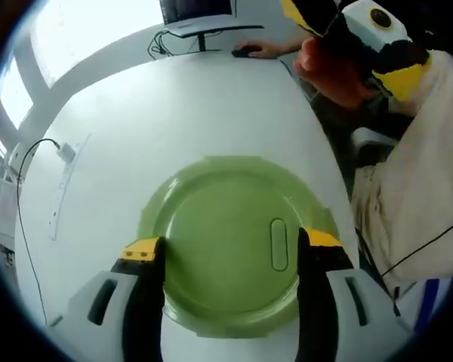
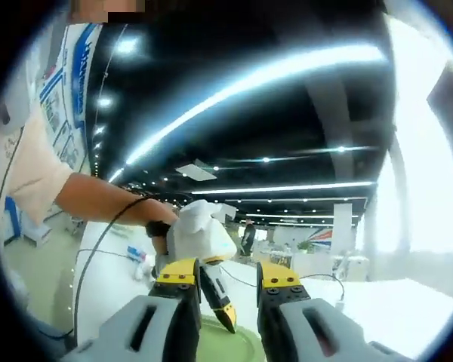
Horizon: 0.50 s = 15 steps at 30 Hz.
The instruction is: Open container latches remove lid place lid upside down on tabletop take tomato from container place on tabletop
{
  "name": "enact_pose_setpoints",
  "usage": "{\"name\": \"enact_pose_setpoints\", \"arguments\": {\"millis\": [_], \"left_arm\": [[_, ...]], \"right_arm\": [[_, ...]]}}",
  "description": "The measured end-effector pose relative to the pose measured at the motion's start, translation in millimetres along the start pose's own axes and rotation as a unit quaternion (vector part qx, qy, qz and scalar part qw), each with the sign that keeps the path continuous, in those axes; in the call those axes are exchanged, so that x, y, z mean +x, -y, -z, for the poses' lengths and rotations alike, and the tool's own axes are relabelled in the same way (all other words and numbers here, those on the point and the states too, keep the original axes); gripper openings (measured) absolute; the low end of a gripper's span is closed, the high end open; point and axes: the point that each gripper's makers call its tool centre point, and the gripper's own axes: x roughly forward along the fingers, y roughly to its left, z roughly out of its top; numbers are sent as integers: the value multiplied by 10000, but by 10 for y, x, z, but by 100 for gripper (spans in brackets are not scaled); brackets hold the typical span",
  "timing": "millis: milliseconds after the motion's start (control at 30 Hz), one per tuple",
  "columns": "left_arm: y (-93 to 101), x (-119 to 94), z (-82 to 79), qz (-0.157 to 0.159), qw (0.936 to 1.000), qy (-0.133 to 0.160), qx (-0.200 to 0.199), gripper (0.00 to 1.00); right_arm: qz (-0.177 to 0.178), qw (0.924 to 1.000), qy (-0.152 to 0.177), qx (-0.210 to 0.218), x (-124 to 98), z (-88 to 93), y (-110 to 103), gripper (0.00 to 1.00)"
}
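Observation:
A round green lid (image 1: pixel 219 234) with a raised rim and an oval tab (image 1: pixel 279 245) lies on the white table (image 1: pixel 158 121); whether a container sits under it is hidden. My left gripper (image 1: pixel 230 245) is open just above it, with a yellow-tipped jaw over each side of the lid. My right gripper (image 2: pixel 228 277) is open and tilted up toward the ceiling, with nothing held. Between its jaws shows a yellow and black fingertip (image 2: pixel 223 311) of the left gripper, over the green lid's edge (image 2: pixel 238 343). The right gripper (image 1: pixel 377 34) also appears high in the left gripper view, held in a hand.
A person in a pale top (image 1: pixel 415 188) stands at the table's right edge. A monitor foot (image 1: pixel 204 26), a mouse and cables lie at the far end. A white plug and cable (image 1: pixel 64 151) rest at the left. An arm (image 2: pixel 98 196) reaches in.

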Motion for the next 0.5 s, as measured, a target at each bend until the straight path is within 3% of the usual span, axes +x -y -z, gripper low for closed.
{"name": "enact_pose_setpoints", "arguments": {"millis": [100, 200, 333, 500], "left_arm": [[1, -3, 0, 3, 10000, 40, 4, 63], [-3, -4, 0, -1, 10000, 72, -3, 63], [0, -2, -10, -5, 10000, 97, -7, 63], [-16, 2, -4, -6, 10000, 99, -11, 63]], "right_arm": [[226, 9996, -52, 141, -2, 57, 56, 24], [553, 9962, -68, 668, 1, 117, 138, 24], [878, 9857, -66, 1437, -9, 216, 253, 24], [1119, 9788, -39, 1714, -43, 270, 361, 24]]}}
